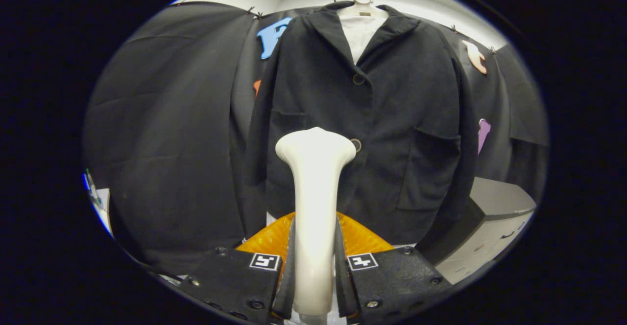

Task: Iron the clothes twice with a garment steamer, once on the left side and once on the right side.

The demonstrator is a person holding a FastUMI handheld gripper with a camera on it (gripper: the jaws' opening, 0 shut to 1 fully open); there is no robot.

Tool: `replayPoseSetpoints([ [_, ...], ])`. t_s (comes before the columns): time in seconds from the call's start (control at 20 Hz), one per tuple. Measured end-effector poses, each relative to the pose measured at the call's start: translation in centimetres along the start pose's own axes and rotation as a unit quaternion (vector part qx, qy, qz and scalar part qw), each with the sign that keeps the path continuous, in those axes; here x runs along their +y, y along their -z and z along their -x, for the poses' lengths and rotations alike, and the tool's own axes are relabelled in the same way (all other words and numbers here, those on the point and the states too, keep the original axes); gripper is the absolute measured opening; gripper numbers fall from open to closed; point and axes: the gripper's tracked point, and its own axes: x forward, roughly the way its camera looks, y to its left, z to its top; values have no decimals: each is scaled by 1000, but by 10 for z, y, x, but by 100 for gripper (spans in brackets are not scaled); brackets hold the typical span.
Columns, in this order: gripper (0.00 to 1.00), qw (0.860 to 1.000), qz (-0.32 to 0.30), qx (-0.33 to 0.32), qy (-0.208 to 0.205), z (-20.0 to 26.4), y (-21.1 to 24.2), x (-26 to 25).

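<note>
While the gripper (313, 261) points straight ahead at the booth wall, its two fingers (289, 266) are clamped on the white handle of the steamer (314, 207), one finger pressing each side. The handle stands upright between them, and the steamer's wide head flares out at the top, facing away toward the jacket (362, 134).

That jacket, dark and buttoned, hangs on a white hanger (362, 8) just beyond the steamer, with a white lining or shirt showing at the open collar. The head sits in front of the jacket's lower front, near the second button (356, 145) and a little to the left of the placket; whether it touches the cloth cannot be told. A patch pocket (430, 168) lies on the right of the jacket front, well clear of the head.

Behind the handle, low down between the fingers and the jacket hem, an orange ribbed thing (362, 239) shows on both sides. A grey box (490, 227) stands to the right, beside the jacket's sleeve. Black cloth (171, 144) hangs to the left.
</note>
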Motion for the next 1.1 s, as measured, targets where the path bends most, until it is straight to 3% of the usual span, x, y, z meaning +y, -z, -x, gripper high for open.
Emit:
replayPoseSetpoints([
  [0.2,37,999,-7,52,5,-9,40,-3],
  [0.65,37,993,8,115,5,-7,70,0],
  [1.1,37,990,1,138,3,32,94,-5],
])
